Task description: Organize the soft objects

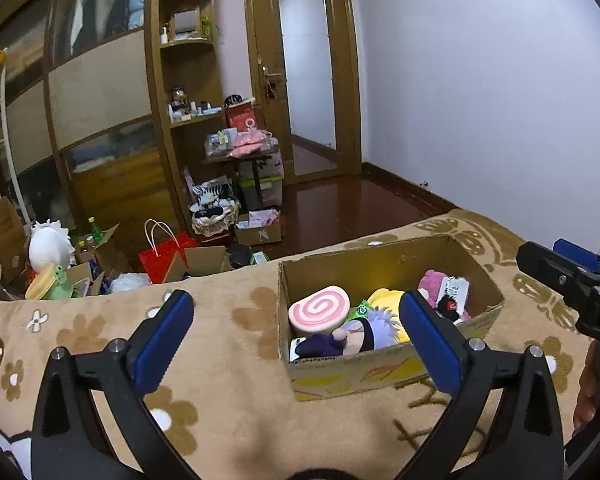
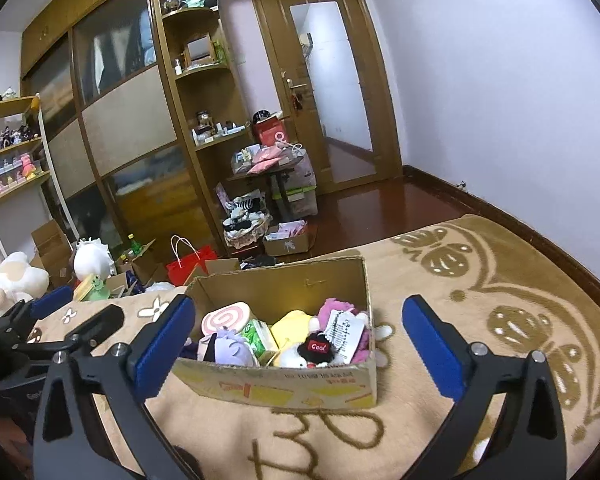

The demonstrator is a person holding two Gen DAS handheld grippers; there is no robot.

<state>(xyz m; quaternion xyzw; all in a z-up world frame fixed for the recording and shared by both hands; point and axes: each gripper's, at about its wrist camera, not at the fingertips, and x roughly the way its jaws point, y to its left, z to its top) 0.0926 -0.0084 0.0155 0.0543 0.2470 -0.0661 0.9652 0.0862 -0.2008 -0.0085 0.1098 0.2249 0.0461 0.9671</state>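
A cardboard box [image 1: 392, 372] [image 2: 276, 390] sits on a tan patterned blanket [image 1: 228, 412] [image 2: 480, 340]. It holds soft toys: a pink swirl cushion [image 1: 319, 313] [image 2: 226, 316], a purple-haired doll [image 1: 352, 336] [image 2: 230, 350], a yellow plush [image 1: 384, 300] [image 2: 290, 330], a pink plush [image 1: 432, 286] [image 2: 336, 310] and a white plush with a black "Cool" patch [image 2: 304, 354]. My left gripper [image 1: 296, 320] is open and empty just before the box. My right gripper [image 2: 298, 322] is open and empty, with the box between its fingers in view; it also shows in the left wrist view [image 1: 572, 276].
The floor to the left holds open cardboard boxes, a red paper bag [image 1: 166, 254] [image 2: 190, 264], white plush toys [image 1: 50, 246] [image 2: 94, 258] and a green frog toy [image 1: 56, 282]. A wooden wardrobe, shelves, a small cluttered table [image 1: 244, 152] and a door stand beyond.
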